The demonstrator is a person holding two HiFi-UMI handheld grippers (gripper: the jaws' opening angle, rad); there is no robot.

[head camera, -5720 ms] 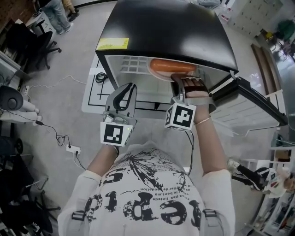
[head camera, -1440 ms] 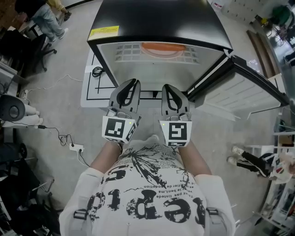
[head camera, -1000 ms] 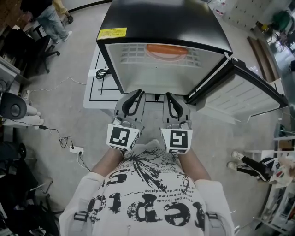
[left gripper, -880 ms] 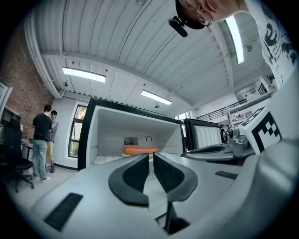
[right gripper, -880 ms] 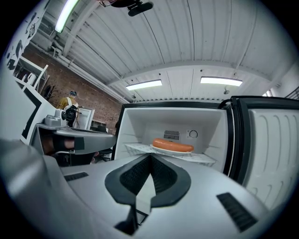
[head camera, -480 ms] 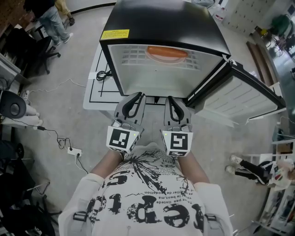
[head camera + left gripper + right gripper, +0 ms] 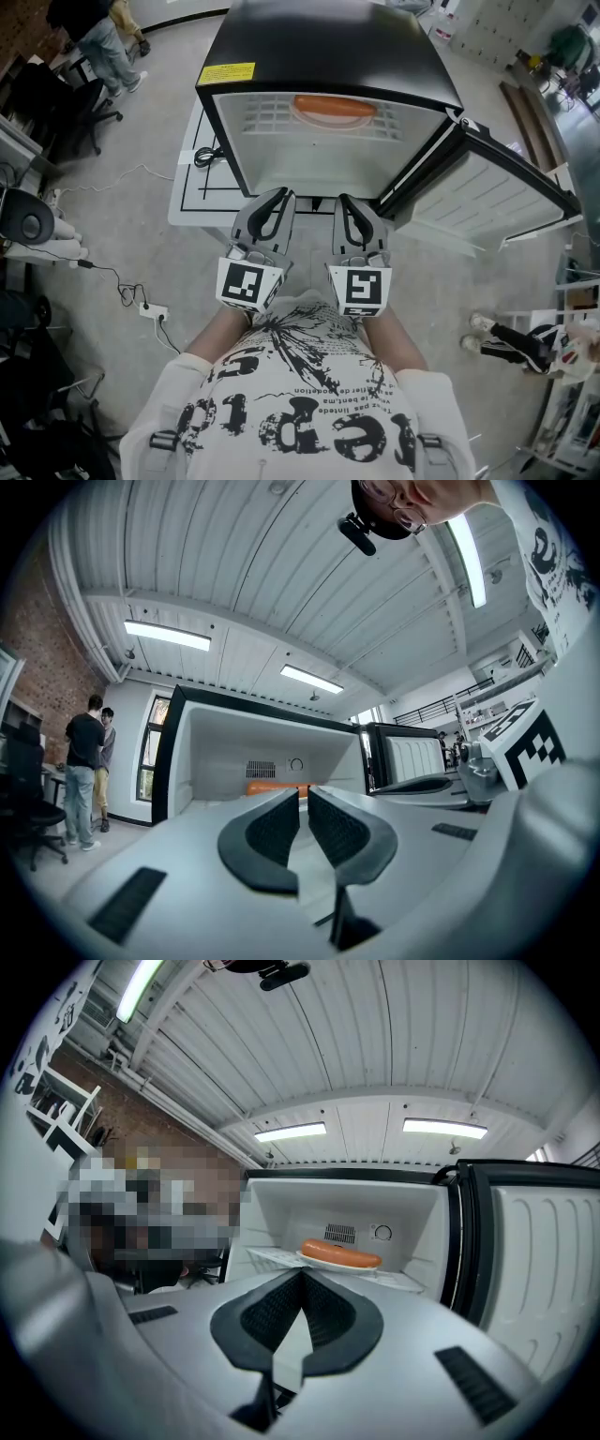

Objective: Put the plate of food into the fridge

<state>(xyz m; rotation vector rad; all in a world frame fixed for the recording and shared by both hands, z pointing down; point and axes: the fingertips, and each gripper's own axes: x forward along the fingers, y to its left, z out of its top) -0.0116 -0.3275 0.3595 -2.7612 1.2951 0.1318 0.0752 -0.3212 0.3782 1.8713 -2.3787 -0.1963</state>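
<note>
The plate (image 7: 334, 110) now sits inside the fridge (image 7: 328, 47), so the task looks done. The right gripper (image 7: 344, 200) is closed and the left gripper (image 7: 280, 195) barely parted, both pulled back empty in front of the fridge.

The plate of food (image 7: 335, 109) lies on the shelf (image 7: 262, 114) inside the fridge (image 7: 328, 47), beyond left tongs (image 7: 277, 196) and right tongs (image 7: 346, 200).

The fridge (image 7: 328, 47) casing is glossy black and reflects light on top. Its inner liner (image 7: 319, 164) is smooth white plastic, fitted with a white grid shelf (image 7: 265, 112). The left gripper (image 7: 277, 195) and right gripper (image 7: 346, 200) have matt grey plastic shells. The jaws carry black pads (image 7: 272, 1315) with a fine ribbed texture. The sausage (image 7: 340, 1254) is glossy. The shirt (image 7: 300, 403) is printed cloth. The floor (image 7: 141, 244) is smooth, dull grey.
</note>
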